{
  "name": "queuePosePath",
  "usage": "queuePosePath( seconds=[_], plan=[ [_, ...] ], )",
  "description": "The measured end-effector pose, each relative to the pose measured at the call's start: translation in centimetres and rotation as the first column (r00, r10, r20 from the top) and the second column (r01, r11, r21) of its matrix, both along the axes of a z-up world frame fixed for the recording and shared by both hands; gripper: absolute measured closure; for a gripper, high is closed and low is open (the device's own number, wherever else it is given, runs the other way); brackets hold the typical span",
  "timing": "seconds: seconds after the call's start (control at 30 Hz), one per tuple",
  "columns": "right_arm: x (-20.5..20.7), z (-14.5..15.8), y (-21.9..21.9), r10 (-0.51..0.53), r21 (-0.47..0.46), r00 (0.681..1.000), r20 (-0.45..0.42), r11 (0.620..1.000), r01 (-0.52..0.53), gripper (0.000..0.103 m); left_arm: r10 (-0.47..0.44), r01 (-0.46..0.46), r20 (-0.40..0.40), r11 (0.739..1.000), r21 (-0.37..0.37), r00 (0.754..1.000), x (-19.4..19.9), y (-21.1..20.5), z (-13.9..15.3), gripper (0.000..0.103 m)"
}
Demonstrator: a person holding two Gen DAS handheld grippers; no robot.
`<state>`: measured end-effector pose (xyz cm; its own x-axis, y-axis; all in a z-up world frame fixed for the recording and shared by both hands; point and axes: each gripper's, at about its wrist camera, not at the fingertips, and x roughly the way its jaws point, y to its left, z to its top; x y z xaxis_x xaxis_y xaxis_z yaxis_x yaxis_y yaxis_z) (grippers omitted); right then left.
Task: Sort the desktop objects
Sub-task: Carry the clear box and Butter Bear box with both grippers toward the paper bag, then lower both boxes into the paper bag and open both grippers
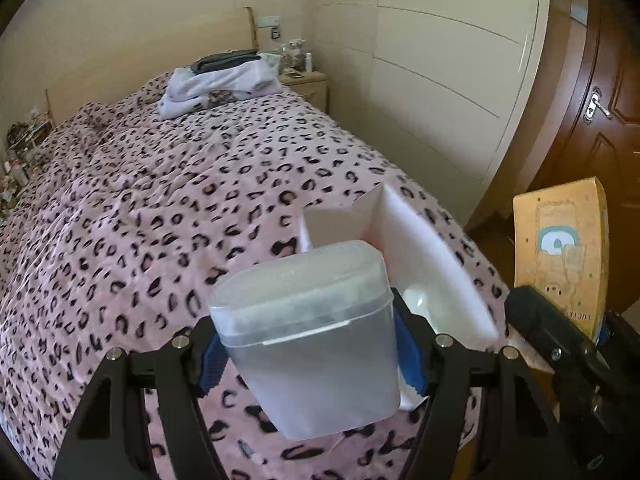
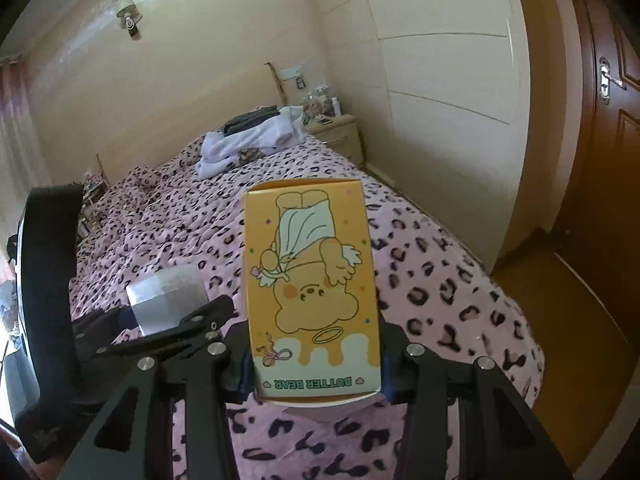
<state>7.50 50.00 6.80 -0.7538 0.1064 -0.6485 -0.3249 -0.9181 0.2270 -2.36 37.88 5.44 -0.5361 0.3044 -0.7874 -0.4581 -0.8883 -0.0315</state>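
Note:
My left gripper [image 1: 310,354] is shut on a frosted translucent plastic container [image 1: 312,332] with a lid, held above the bed. An open white box [image 1: 404,256] lies on the bedspread just behind and right of it. My right gripper [image 2: 316,372] is shut on a yellow Butter Bear carton [image 2: 312,280], held upside down above the bed. The carton also shows at the right edge of the left wrist view [image 1: 560,248]. The container also shows at the left of the right wrist view [image 2: 168,300].
A bed with a pink leopard-print bedspread [image 1: 160,208] fills both views. Folded white and dark clothes [image 1: 224,80] lie at its far end. A nightstand [image 1: 308,84] with bottles stands behind. A white wardrobe [image 1: 440,60] and a brown door [image 1: 600,120] are at the right.

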Motion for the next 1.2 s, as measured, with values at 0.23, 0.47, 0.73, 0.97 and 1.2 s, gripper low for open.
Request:
queuePosePath(
  seconds=[0.23,0.47,0.73,0.97,1.2],
  plan=[
    [-0.8,-0.1,1.9,-0.019,0.007,1.0,0.001,1.0,0.019,0.057,-0.043,0.043,0.024,0.999,0.017,0.999,-2.3,3.2,-0.4,0.033],
    [-1.7,-2.0,2.3,-0.008,-0.02,0.999,0.039,1.0,0.009,0.057,-0.097,0.097,0.07,0.995,0.008,0.993,-4.5,5.5,-1.6,0.033],
    [-3.4,-4.9,1.5,0.036,-0.077,0.995,0.092,0.997,-0.029,0.057,-0.281,0.29,0.133,0.956,-0.051,0.95,-7.8,6.7,-4.1,0.033],
    [-4.2,-6.5,0.9,0.027,-0.074,0.992,0.121,0.997,-0.018,0.058,-0.323,0.332,0.16,0.943,-0.035,0.933,-8.6,6.7,-4.9,0.032],
    [-4.5,-7.4,0.1,0.04,-0.054,0.987,0.155,0.998,-0.032,0.057,-0.307,0.314,0.176,0.949,-0.017,0.935,-9.1,6.3,-5.0,0.032]
  ],
)
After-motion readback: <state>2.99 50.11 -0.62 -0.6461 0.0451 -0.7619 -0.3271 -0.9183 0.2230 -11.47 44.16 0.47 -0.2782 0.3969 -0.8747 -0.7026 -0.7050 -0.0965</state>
